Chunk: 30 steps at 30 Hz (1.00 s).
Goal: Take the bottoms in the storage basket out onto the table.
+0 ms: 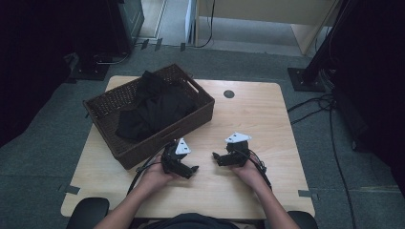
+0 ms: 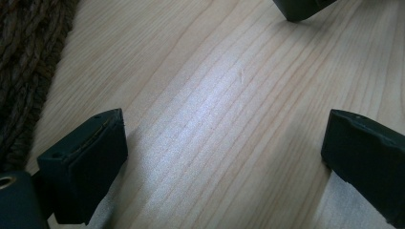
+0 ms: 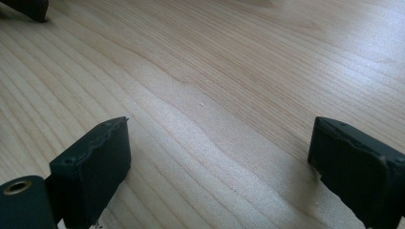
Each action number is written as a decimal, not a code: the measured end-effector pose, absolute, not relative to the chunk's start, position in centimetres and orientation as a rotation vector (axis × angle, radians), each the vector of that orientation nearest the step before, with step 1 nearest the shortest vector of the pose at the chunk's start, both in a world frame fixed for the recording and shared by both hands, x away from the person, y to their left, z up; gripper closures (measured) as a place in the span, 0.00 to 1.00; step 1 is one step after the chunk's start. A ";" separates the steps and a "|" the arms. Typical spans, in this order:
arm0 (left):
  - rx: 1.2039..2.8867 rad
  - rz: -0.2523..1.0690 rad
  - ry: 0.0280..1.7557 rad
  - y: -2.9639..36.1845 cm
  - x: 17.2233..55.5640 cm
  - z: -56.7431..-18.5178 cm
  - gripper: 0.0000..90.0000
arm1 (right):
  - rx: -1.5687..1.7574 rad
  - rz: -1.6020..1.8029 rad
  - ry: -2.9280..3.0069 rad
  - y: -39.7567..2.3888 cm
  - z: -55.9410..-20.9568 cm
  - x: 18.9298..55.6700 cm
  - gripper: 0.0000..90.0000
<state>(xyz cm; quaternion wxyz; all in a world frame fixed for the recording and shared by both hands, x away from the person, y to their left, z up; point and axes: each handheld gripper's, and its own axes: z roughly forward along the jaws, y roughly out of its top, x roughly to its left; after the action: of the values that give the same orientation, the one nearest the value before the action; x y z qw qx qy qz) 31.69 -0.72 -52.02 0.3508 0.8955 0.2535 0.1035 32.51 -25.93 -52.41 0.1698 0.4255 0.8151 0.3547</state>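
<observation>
The left claw [image 1: 191,169] and the right claw [image 1: 216,156] sit low over the near middle of the table [image 1: 248,119], each held in one of the person's hands, tips turned toward each other with a short stretch of bare wood between them. In the left gripper view the left claw [image 2: 224,152] is spread wide, its two black jaws far apart with nothing but wood grain between them; a black tip of the other claw shows at the top edge of that view. In the right gripper view the right claw [image 3: 219,157] is equally wide and empty, and a dark tip of the left claw shows at its top left corner.

Just beside the left claw, on its outer side and a little farther off, stands the brown woven basket [image 1: 107,102], angled on the table; its braided wall [image 2: 24,62] runs along the left edge of the left gripper view, near the jaw but not touching it. Inside the basket lies a crumpled black cloth [image 1: 153,107], heaped toward the middle and far end, well apart from the right claw and beyond the left one. Farther still, past both claws, a small dark round spot [image 1: 229,94] marks the table's far side.
</observation>
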 end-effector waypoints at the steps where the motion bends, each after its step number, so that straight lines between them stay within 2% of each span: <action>1: 2.318 0.269 0.659 -0.7 31.7 -52.0 0.01 | 1.209 1.008 2.316 -25.9 -52.4 32.5 0.08; 4: 2.317 0.270 0.667 -0.8 31.7 -52.0 0.01 | 1.209 1.008 2.316 -25.9 -52.4 32.5 0.08; 6: 2.349 0.244 0.613 -0.8 31.4 -51.8 0.01 | 1.209 1.007 2.316 -25.9 -52.4 32.5 0.08; 9: 2.372 0.199 0.627 -1.0 31.5 -51.5 0.01 | 1.209 1.006 2.314 -25.9 -52.4 32.5 0.08; 12: 2.387 0.129 0.611 -0.8 31.7 -50.5 0.07 | 1.211 1.007 2.313 -25.9 -52.4 32.5 0.08; 16: 2.406 0.163 0.567 -0.5 31.5 -48.7 0.07 | 1.204 1.010 2.314 -25.9 -52.4 32.5 0.08; 19: 2.405 0.154 0.542 -0.2 31.2 -47.3 0.14 | 1.199 1.011 2.317 -25.9 -52.4 32.5 0.08; 22: 2.395 0.129 0.540 0.1 31.1 -46.0 0.14 | 1.198 1.012 2.317 -25.9 -52.4 32.5 0.08; 30: 2.397 0.175 0.542 1.1 31.5 -43.2 0.14 | 1.199 1.013 2.318 -25.9 -52.4 32.5 0.08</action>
<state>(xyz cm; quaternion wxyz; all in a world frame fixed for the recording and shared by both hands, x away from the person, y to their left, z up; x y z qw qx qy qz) 31.46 1.06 -43.20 0.3325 0.9176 0.2074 0.0671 32.47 -25.86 -52.44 0.1701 0.4219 0.8160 0.3565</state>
